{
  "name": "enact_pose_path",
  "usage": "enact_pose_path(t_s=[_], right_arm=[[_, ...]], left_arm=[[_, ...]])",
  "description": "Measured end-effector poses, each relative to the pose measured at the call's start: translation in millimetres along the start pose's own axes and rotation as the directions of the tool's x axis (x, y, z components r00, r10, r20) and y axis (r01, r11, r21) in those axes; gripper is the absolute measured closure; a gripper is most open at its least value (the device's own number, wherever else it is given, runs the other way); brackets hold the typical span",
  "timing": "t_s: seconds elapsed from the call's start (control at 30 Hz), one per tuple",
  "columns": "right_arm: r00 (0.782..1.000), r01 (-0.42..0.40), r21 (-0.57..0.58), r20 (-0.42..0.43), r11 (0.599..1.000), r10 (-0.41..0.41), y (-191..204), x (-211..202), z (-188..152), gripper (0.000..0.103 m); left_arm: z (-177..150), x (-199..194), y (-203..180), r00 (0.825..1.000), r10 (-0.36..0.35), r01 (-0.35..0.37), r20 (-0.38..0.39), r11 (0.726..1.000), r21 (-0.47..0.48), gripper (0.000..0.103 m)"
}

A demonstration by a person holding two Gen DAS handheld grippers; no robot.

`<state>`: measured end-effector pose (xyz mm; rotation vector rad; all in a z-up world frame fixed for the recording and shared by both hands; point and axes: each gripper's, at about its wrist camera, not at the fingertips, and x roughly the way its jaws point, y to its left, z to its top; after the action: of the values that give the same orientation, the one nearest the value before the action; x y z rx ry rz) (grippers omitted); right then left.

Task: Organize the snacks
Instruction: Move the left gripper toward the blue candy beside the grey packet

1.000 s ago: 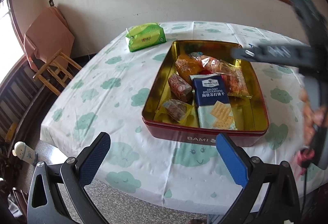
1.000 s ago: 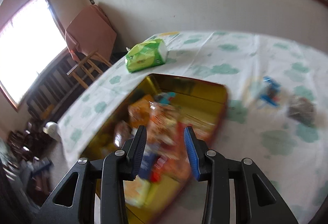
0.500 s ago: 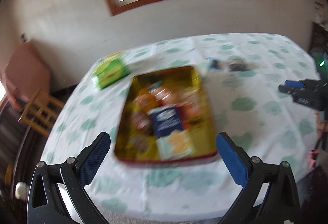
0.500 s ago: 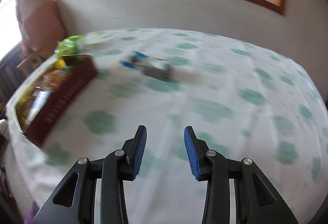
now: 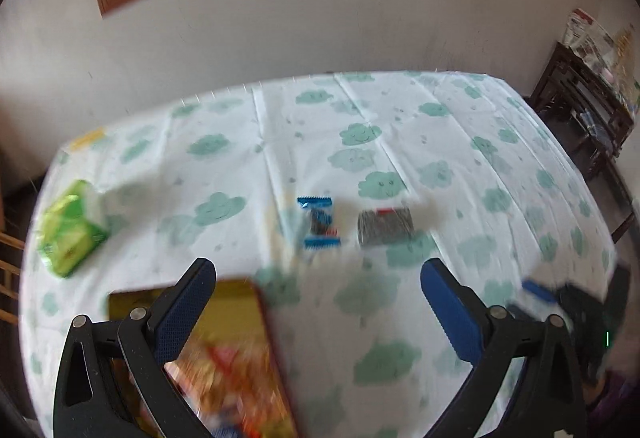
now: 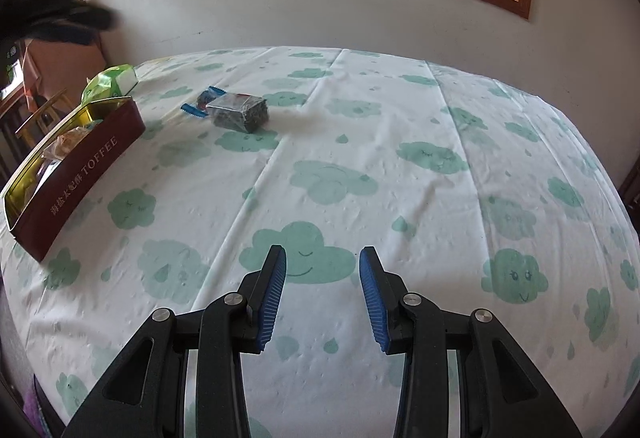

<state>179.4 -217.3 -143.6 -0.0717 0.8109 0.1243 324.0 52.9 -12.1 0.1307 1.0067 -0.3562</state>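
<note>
A red toffee tin with a gold inside holds several snack packets at the table's left; it also shows blurred in the left wrist view. A blue-ended snack packet and a dark wrapped block lie side by side mid-table, also seen in the right wrist view, the block in front of the packet. A green packet lies at the far left. My left gripper is wide open and empty above the tin's corner. My right gripper is open and empty over bare cloth.
The table carries a white cloth with green clouds. A wall with a window stands behind it. A wooden chair is at the left and a dark shelf at the right. The right gripper shows blurred in the left wrist view.
Both views have swung away from the tin toward mid-table. The two loose snacks now sit ahead of the left gripper. Both grippers stay open and empty.
</note>
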Motion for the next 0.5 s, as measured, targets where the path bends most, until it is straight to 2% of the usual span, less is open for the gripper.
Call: enact_pose_path(t_s=[0.1, 0.23, 0.37, 0.5], right_arm=[[1.0, 0.001, 0.017, 0.01, 1.0, -0.001, -3, -2, 0, 0.063], [0.999, 0.02, 0.03, 0.027, 0.999, -0.021, -5, -6, -1, 0.063], [0.999, 0.023, 0.043, 0.03, 0.999, -0.024, -8, -6, 0, 0.063], [0.999, 0.021, 0.04, 0.032, 0.999, -0.022, -7, -7, 0, 0.062]], left_arm=[[26, 44, 9, 0.998, 0.001, -0.002, -0.057, 1.0, -0.023, 0.016], [37, 88, 13, 0.99, -0.008, 0.002, -0.143, 0.999, -0.042, 0.02], [39, 118, 6, 0.978, -0.008, 0.003, -0.207, 1.0, -0.02, 0.026], [38, 139, -2, 0.966, 0.016, -0.014, -0.26, 1.0, 0.01, 0.047]])
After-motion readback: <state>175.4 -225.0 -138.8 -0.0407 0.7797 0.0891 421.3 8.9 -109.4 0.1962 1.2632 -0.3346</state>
